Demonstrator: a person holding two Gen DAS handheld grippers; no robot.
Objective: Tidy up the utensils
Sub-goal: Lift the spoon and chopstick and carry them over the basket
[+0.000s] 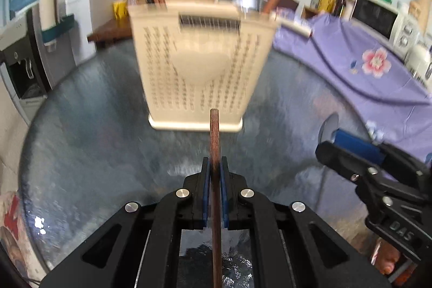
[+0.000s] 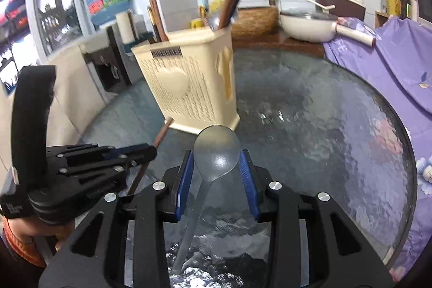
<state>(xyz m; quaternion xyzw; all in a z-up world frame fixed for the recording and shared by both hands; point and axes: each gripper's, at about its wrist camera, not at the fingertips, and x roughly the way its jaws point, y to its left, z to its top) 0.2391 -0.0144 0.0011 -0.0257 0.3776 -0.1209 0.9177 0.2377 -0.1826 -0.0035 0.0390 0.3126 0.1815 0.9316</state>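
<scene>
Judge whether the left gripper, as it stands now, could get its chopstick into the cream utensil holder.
Probably yes. The left gripper is shut on the chopstick, and the cream utensil holder stands directly ahead on the glass table with nothing between. The right gripper, holding a spoon, stays off to the side.

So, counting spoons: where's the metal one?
The metal spoon sits between the right tongs, bowl forward, just before the cream utensil holder.

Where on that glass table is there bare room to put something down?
The glass table is bare between the cream holder and the purple cloth, and left of the holder too. It is crowded in front, where both grippers carry a chopstick and spoon.
</scene>
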